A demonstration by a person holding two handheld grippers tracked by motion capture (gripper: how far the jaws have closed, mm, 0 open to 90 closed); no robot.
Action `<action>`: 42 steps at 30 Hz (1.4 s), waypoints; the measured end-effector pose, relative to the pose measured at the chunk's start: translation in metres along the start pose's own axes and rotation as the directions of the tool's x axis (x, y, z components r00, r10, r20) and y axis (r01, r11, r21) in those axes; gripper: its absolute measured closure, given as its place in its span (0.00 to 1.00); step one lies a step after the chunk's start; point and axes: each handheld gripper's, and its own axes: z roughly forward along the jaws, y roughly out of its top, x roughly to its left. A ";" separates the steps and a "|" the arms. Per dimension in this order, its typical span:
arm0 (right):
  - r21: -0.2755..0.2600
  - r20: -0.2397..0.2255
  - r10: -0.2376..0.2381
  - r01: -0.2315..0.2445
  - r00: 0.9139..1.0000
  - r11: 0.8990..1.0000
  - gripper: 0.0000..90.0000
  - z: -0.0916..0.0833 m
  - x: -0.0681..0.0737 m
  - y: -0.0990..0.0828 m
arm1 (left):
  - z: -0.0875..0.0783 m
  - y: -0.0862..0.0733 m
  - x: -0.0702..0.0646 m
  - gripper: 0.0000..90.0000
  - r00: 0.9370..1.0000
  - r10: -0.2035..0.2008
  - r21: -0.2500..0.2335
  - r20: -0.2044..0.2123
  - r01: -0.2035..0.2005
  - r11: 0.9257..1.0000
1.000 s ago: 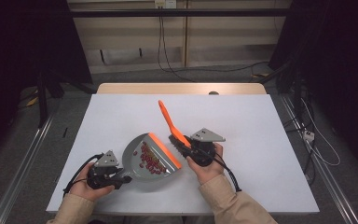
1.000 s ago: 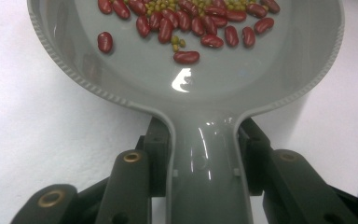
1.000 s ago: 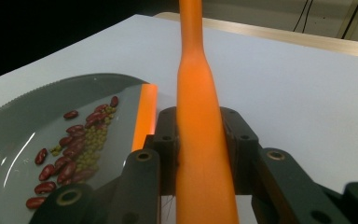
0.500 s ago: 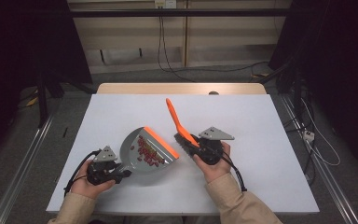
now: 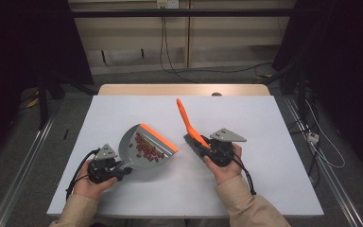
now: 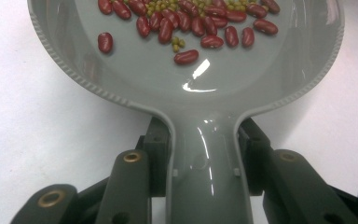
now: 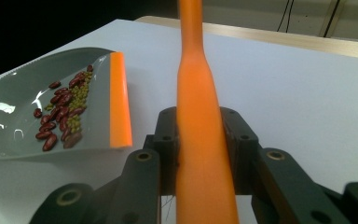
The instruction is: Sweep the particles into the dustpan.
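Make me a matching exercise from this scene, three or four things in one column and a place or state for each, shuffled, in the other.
1. dustpan
2. brush
3. beans
4. table

a. clamped by its orange handle in the right gripper
b. lying inside the grey pan
c. gripped by its handle in the left gripper
d. covered in white

Pairs: 1-c, 2-a, 3-b, 4-d

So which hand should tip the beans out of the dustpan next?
Probably the left. The left gripper is already clamped on the grey dustpan handle, with the beans lying in its pan. The right gripper is busy holding the orange brush, off to the side.
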 end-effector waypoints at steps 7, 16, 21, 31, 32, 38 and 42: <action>-0.001 0.012 0.011 -0.011 1.000 1.000 0.79 -0.006 -0.009 -0.002 | 0.001 0.000 0.004 0.71 0.999 -0.032 -0.016 -0.039 0.031 0.999; 0.000 0.023 0.015 -0.015 1.000 1.000 0.79 -0.013 -0.018 -0.003 | 0.004 0.000 0.009 0.71 0.993 -0.079 -0.022 -0.085 0.078 0.997; -0.006 0.030 0.024 -0.023 0.999 1.000 0.79 -0.018 -0.022 -0.003 | 0.005 0.001 0.011 0.71 0.988 -0.109 -0.033 -0.109 0.106 0.994; -0.010 0.059 0.028 -0.028 0.998 1.000 0.79 -0.025 -0.034 -0.005 | 0.008 -0.001 0.016 0.71 0.979 -0.150 -0.035 -0.138 0.147 0.989; -0.010 0.063 0.031 -0.030 0.998 0.999 0.79 -0.026 -0.035 -0.005 | 0.008 -0.001 0.016 0.71 0.978 -0.151 -0.037 -0.144 0.148 0.988; -0.006 0.081 0.030 -0.030 0.996 1.000 0.79 -0.031 -0.042 -0.008 | 0.007 -0.001 0.018 0.71 0.974 -0.169 -0.045 -0.150 0.164 0.985; -0.006 0.086 0.033 -0.032 0.996 0.999 0.79 -0.034 -0.046 -0.009 | 0.008 0.000 0.019 0.71 0.974 -0.173 -0.052 -0.148 0.167 0.985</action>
